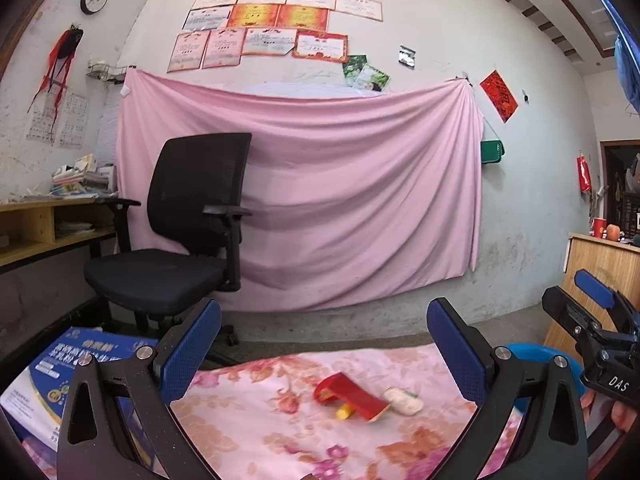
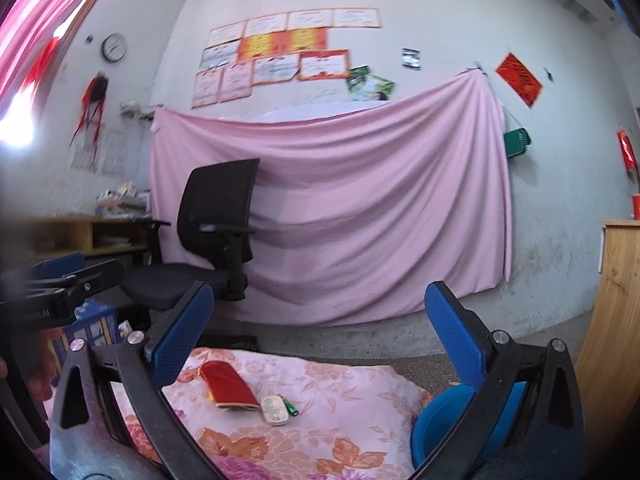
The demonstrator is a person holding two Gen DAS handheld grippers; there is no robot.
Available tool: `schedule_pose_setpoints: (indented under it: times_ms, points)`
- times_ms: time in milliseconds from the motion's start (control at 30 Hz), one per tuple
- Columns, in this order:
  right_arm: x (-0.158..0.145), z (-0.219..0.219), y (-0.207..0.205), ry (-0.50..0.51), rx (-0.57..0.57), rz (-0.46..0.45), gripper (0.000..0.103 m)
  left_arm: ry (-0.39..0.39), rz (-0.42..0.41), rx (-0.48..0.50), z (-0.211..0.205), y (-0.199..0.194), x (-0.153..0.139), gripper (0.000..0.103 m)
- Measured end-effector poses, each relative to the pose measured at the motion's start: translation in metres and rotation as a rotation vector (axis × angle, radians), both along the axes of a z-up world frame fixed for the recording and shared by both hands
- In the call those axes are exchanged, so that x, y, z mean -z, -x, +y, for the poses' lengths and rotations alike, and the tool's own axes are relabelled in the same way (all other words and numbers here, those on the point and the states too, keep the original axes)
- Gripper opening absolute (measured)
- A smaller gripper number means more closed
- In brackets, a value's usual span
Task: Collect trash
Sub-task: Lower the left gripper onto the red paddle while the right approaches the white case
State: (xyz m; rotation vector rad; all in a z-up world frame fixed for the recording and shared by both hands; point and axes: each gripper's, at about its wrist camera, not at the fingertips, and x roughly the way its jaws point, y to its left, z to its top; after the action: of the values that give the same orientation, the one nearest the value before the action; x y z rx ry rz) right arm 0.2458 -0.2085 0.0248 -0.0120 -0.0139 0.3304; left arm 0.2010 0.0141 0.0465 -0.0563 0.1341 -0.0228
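Lying flat on floral cloth (image 2: 320, 420): red packet (image 2: 230, 386), white wrapper (image 2: 275, 410).

Left claw (image 1: 324, 350) spread wide, empty, above floral cloth (image 1: 256, 420); red packet (image 1: 352, 394), white wrapper (image 1: 404, 400) ahead.

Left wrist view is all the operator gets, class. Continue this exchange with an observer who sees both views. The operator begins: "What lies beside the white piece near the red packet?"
Observer: A small green cylinder lies right next to the white piece, on the side away from the red packet.
Operator: Is the right gripper open? I see only part of it.
Observer: Yes. The right gripper has its fingers wide apart, with nothing between them.
Operator: What is the blue edge on my right?
Observer: A blue basin, just off the right end of the floral cloth.
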Motion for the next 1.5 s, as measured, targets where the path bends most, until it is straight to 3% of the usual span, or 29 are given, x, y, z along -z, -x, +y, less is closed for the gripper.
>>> schedule_pose_setpoints:
  times_ms: [167, 400, 600, 800, 867, 900, 1000, 1100, 1200, 1300, 1500]
  points:
    - [0.011, 0.016, -0.014, 0.053, -0.009, 0.059, 0.103, 0.004, 0.086, -0.020, 0.013, -0.011, 0.020, 0.101]
    - [0.032, 0.026, -0.054, 0.099, 0.040, 0.257, 0.103, 0.060, 0.300, -0.011, 0.022, -0.050, 0.046, 0.101]
    - [0.052, 0.014, -0.084, 0.060, 0.064, 0.440, 0.103, 0.164, 0.457, 0.025, 0.028, -0.081, 0.069, 0.100]
    - [0.070, 0.001, -0.111, 0.004, 0.058, 0.628, 0.103, 0.189, 0.566, 0.074, 0.020, -0.104, 0.084, 0.099]
    - [0.075, 0.001, -0.119, -0.001, 0.036, 0.685, 0.103, 0.206, 0.565, 0.100, 0.018, -0.107, 0.085, 0.094]
    - [0.078, 0.001, -0.121, 0.001, 0.025, 0.704, 0.103, 0.212, 0.567, 0.113, 0.017, -0.109, 0.085, 0.087]
    - [0.082, 0.008, -0.125, 0.031, 0.003, 0.739, 0.089, 0.226, 0.609, 0.158, 0.009, -0.121, 0.088, 0.064]
    - [0.085, 0.018, -0.126, 0.077, -0.013, 0.757, 0.086, 0.260, 0.670, 0.215, 0.001, -0.137, 0.093, 0.040]
    - [0.089, 0.021, -0.128, 0.092, -0.024, 0.771, 0.086, 0.277, 0.700, 0.250, -0.007, -0.147, 0.098, 0.032]
    - [0.092, 0.019, -0.132, 0.079, -0.030, 0.796, 0.086, 0.265, 0.729, 0.259, -0.013, -0.151, 0.102, 0.016]
    - [0.095, 0.022, -0.135, 0.079, -0.049, 0.824, 0.086, 0.256, 0.734, 0.248, -0.015, -0.149, 0.108, 0.007]
